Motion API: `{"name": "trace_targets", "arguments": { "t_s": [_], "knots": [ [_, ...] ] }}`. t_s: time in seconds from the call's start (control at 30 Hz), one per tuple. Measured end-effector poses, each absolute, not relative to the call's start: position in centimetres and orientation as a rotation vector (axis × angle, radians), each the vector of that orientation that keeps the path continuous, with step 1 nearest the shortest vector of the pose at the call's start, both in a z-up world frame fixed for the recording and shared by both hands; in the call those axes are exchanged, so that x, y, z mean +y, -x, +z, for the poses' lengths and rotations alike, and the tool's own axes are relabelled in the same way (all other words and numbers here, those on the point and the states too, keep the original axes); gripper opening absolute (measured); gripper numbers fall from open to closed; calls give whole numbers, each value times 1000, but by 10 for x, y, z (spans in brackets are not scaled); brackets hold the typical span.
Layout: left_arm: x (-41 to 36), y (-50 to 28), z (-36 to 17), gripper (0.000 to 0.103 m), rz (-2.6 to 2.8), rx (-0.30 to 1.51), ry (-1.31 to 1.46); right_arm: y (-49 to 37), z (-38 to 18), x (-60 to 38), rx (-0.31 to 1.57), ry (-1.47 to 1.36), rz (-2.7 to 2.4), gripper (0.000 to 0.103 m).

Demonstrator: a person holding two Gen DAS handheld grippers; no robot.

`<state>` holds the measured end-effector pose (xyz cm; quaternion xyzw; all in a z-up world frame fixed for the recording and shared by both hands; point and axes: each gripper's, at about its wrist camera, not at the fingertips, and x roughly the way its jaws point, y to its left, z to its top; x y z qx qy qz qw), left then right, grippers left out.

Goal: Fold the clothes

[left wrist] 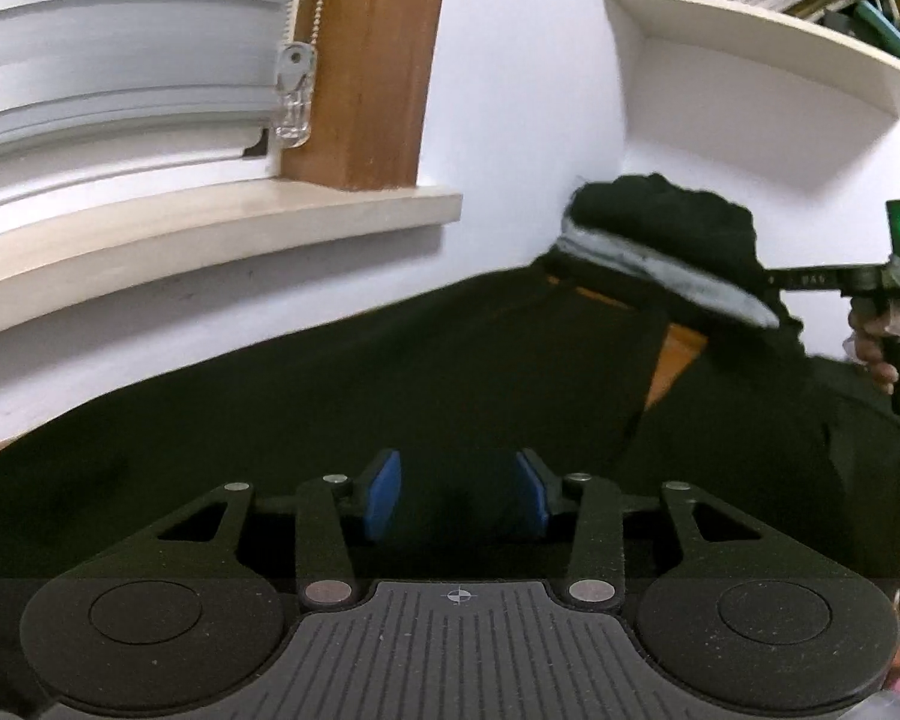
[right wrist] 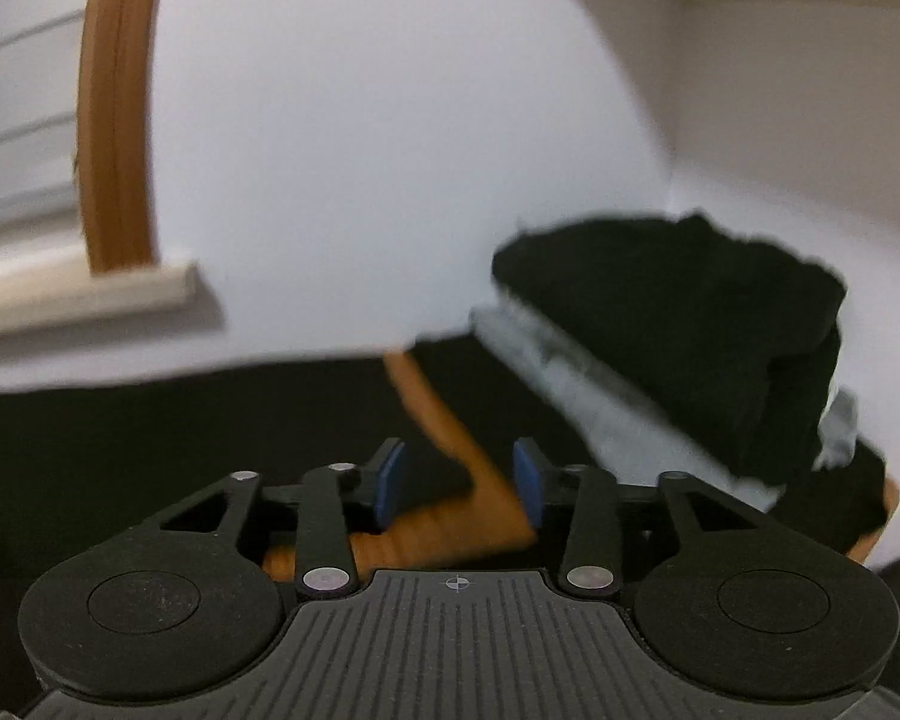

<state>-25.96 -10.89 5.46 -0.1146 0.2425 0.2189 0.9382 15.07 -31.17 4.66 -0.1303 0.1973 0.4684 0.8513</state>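
Left wrist view: the left tool (left wrist: 459,495) is sitting low over a black garment (left wrist: 330,396) that is spreading across the desk (left wrist: 675,354), whose orange wood is showing in a gap at 2 o'clock. Its blue pads (left wrist: 384,495) are standing well apart with only dark cloth lying between them; whether they are pinching any of it, I cannot tell. At 1 o'clock a pile (left wrist: 672,252) of folded clothes, black over grey, is resting against the wall. At 3 o'clock a hand (left wrist: 876,342) is gripping the right tool's handle, its green light glowing. A windowsill (left wrist: 210,234) and blinds (left wrist: 120,60) are filling 10 o'clock; a shelf (left wrist: 768,30) of books is sitting at 1 o'clock, high up.

Right wrist view, blurred: the right tool (right wrist: 459,492) is hanging wide open and empty above bare orange desk (right wrist: 450,528). Black garment (right wrist: 150,438) is lying at 9 o'clock, and the pile (right wrist: 678,330) is sitting at 2 o'clock, near the wall.
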Motion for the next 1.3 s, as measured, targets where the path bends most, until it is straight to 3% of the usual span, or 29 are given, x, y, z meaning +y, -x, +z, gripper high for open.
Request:
{"name": "trace_targets", "arguments": {
  "t_s": [0.23,0.53,1.3],
  "knots": [
    [-123,306,52,66,522,523,195,-146,1,-332,492,296,983,49],
    [-111,328,36,69,558,529,252,-182,-12,-362,548,218,917,61],
    [-105,355,34,74,651,560,285,-163,-13,-304,430,353,1138,62]
  ]
}}
